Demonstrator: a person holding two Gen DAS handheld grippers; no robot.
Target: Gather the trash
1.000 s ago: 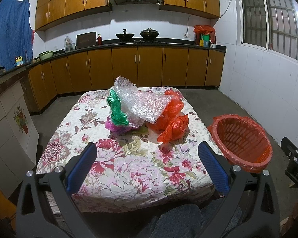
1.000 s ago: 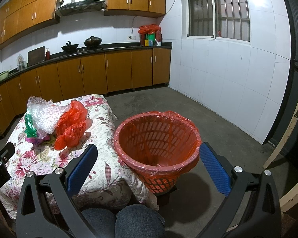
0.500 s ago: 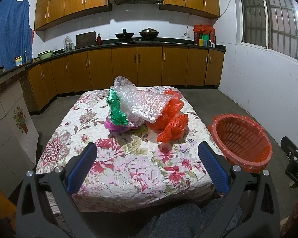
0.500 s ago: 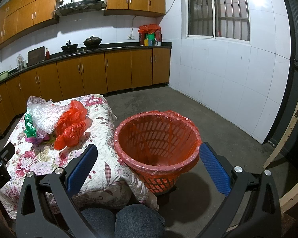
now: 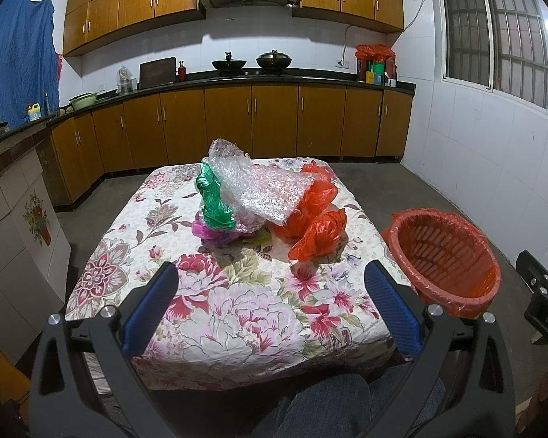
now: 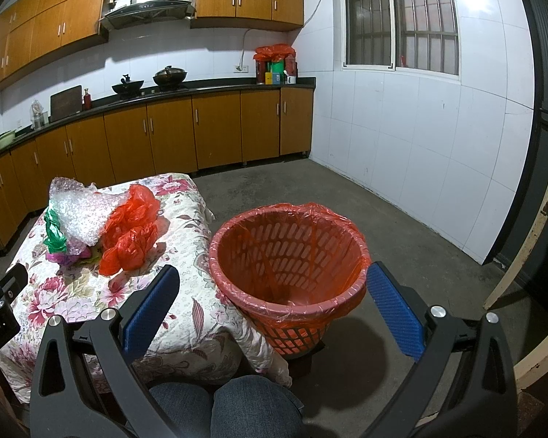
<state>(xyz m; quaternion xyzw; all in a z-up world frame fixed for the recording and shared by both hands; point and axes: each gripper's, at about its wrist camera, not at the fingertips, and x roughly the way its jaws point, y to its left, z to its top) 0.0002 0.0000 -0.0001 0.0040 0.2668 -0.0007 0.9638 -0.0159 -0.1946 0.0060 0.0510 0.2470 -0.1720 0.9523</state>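
Hovering low over the person's denim-clad knees (image 6: 237, 401), both tools are empty: the left hand-held gripper (image 5: 270, 306) has its blue pads spread wide above the near edge of the desk (image 5: 237, 328), touching nothing, and the right hand-held gripper (image 6: 274, 310) is just as wide, framing the waste basket (image 6: 288, 255) without contact.

Judging from how things lie, the collecting has not begun. The orange basket, lined with a thin red bag, stands on the floor just beside the desk's right corner and looks empty inside. All the trash sits in one heap toward the middle of the floral cloth, well apart from either tool: two crumpled red plastic bags (image 5: 314, 219) nearest on the right, a magenta scrap (image 5: 204, 231) and a twisted green bag (image 5: 213, 200) on the left, and a sheet of bubble wrap (image 5: 263, 189) draped over the top. Every piece is left to be picked up and dropped in the basket.

Beyond, wooden cabinets (image 5: 274, 124) line the kitchen wall.
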